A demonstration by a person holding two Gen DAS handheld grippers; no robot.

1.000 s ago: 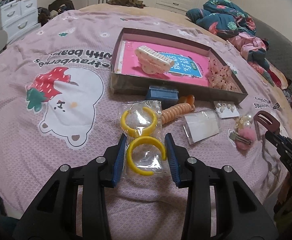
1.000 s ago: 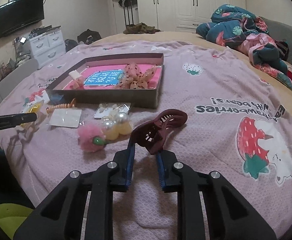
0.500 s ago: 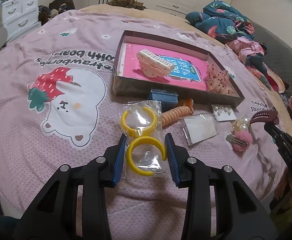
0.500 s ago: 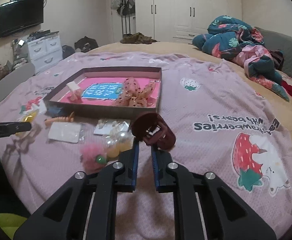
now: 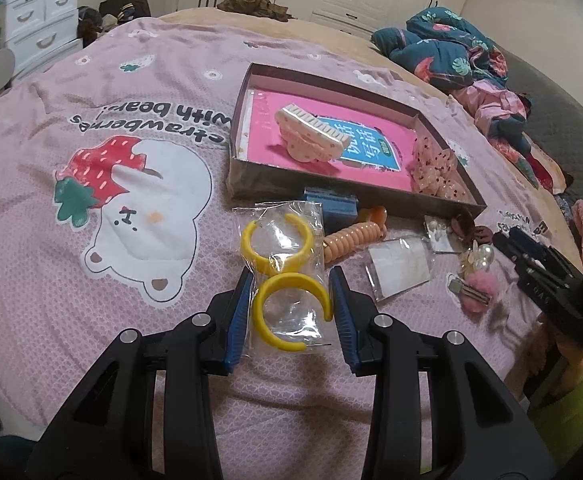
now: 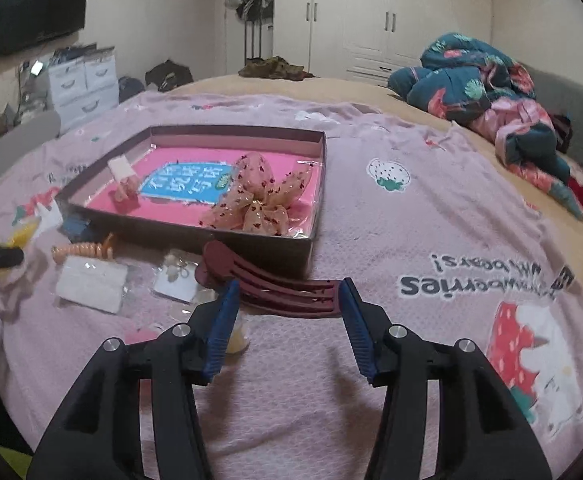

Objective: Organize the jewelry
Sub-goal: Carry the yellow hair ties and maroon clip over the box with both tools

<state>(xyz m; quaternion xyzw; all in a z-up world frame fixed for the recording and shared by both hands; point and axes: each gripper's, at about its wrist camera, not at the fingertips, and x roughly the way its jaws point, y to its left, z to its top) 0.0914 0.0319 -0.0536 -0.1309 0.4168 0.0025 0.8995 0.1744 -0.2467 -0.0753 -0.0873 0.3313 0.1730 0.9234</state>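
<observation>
1. Right gripper (image 6: 287, 296): fingers spread wide, holding nothing. The maroon hair claw (image 6: 267, 280) lies between the fingertips, its long axis running crosswise from finger to finger
2. The hair claw sits just in front of the near wall of the box (image 6: 195, 228); whether it rests on the bedspread (image 6: 411, 216) or is in the air cannot be told
3. Left gripper (image 5: 291, 300): fingers spread on either side of the bag of yellow hoops (image 5: 283, 272), flanking the nearer hoop; firm contact cannot be confirmed
4. Judgement: the box lies straight ahead of both grippers. The right gripper is nearer the hair claw, the left nearer the bag
</observation>
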